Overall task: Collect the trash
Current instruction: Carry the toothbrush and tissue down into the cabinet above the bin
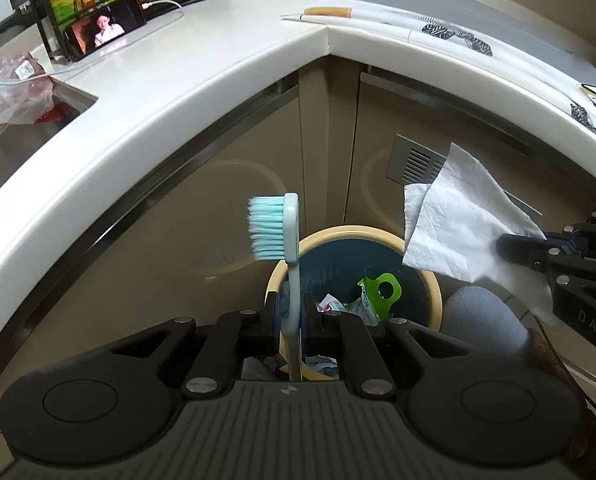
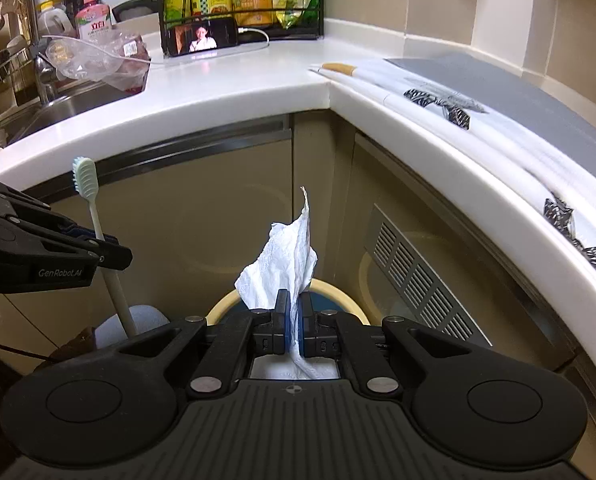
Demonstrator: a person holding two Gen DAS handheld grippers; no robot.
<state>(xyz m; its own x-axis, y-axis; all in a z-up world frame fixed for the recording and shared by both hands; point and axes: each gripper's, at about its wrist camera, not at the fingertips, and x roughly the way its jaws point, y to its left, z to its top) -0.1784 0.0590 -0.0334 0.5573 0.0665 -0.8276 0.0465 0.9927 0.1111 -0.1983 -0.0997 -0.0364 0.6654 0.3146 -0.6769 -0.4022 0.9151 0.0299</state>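
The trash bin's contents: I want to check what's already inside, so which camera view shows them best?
The left wrist view: it looks into the trash bin, showing a green wrapper and other scraps. The right wrist view shows only part of the bin's rim; the right gripper hides the inside.

Even, warm indoor light from overhead; the white countertop (image 1: 225,68) shines with soft glare beyond the fingers — cabinets beneath sit in shadow. Sharp centre; strong fisheye bending and dark vignetting at the corners.
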